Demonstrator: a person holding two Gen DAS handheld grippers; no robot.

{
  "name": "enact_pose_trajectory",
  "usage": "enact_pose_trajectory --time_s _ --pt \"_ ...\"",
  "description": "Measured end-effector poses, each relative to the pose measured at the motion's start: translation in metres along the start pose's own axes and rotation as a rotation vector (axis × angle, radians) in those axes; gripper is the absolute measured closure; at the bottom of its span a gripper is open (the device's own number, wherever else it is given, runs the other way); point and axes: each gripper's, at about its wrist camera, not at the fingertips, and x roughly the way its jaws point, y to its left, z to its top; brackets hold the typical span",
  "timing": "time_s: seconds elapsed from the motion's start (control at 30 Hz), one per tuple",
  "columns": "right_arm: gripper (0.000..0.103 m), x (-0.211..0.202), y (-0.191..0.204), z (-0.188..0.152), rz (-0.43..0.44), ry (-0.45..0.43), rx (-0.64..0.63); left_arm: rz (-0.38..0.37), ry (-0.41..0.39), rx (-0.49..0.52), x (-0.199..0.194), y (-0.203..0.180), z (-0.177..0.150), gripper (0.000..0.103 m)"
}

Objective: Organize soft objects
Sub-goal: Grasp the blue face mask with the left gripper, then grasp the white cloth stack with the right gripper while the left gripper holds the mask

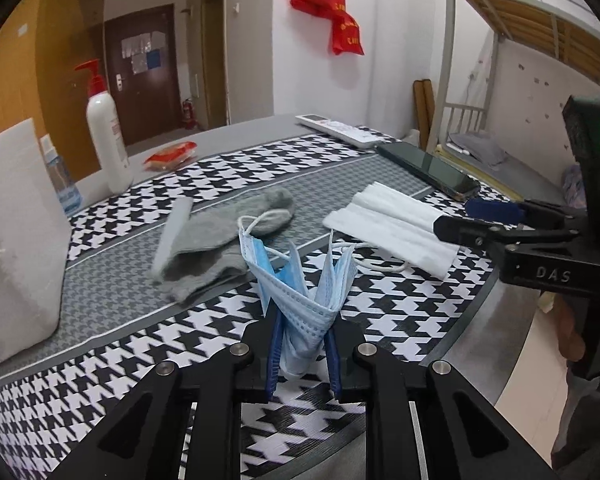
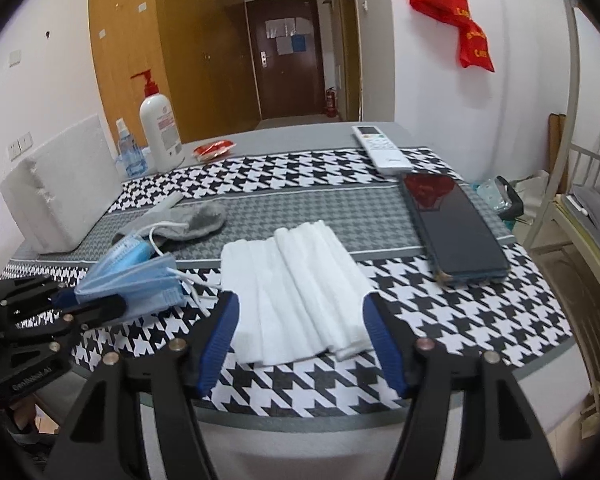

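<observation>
A dormitory room, a houndstooth-patterned table (image 2: 460, 320) in the foreground, a brown door and a metal bunk frame behind: here I am partway through tidying the soft things laid out on the cloth. My left gripper (image 1: 302, 344) is clamped on a blue face mask (image 1: 300, 296), bunched between the blue pads and lifted just clear of the table, its ear loops trailing; from the right wrist camera the same mask (image 2: 132, 280) juts from those tongs at the left. My right gripper (image 2: 300, 328) stands wide apart, one finger to each side of a folded white cloth (image 2: 296, 280) that lies flat near the table's front edge; I cannot tell whether the pads touch it. A pair of grey socks (image 1: 220, 232) rests further back, near a white foam block (image 1: 16, 232). A pump bottle (image 2: 160, 132), a remote control (image 2: 382, 148) and a dark phone (image 2: 456, 228) sit around them, none of them my business.

I judge the step in hand to be carrying the mask to its place. Next, I think, it wants setting down flat beside or upon the white cloth, while the right tongs close gently so the folds do not slip.
</observation>
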Motion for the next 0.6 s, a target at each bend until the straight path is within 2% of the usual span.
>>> enact_pose_trajectory --time_s 0.3,0.6 --pt "0.034 0.016 0.009 0.001 -0.015 0.044 -0.052 0.009 -0.024 -0.044 -0.017 0.015 -0.009 0.082" --pt "0.034 0.029 0.013 0.002 -0.038 0.086 -0.102 0.011 -0.018 -0.069 -0.017 0.018 -0.015 0.082"
